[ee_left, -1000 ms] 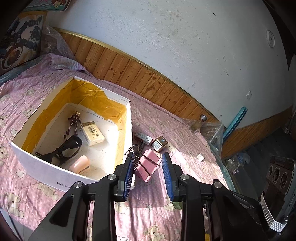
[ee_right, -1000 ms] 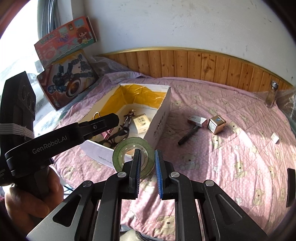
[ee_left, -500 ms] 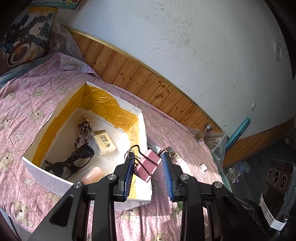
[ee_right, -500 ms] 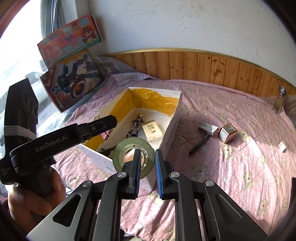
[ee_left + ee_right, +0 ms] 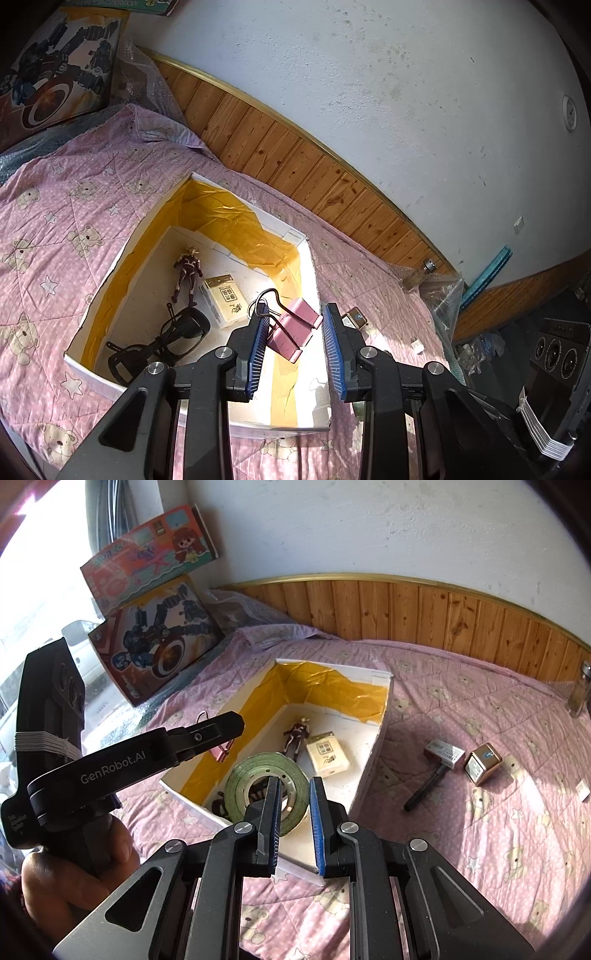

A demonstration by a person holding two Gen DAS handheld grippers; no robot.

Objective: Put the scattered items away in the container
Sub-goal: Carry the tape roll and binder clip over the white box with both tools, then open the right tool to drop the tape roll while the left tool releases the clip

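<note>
The white box [image 5: 309,266] with yellow lining lies open on the pink bedspread. Inside are a toy figure [image 5: 187,269], a pale pack [image 5: 225,301] and black sunglasses [image 5: 162,343]. My left gripper [image 5: 295,334] hangs over the box's near right corner, shut on pink binder clips [image 5: 297,326]. In the right wrist view my right gripper [image 5: 294,805] is shut on the rim of a green tape roll [image 5: 251,779], above the near end of the box [image 5: 384,705]. A hand [image 5: 74,878] holds the left gripper's handle at the left.
On the bedspread right of the box lie a small labelled box [image 5: 443,753] with a black stick [image 5: 424,790] and a brown box [image 5: 482,762]. A glass bottle [image 5: 580,686] stands by the wood panelling. Two toy cartons [image 5: 159,635] lean at the far left.
Both grippers have moved forward over the box, carrying the binder clips and the tape roll. The box now lies right under the fingers in both views.
</note>
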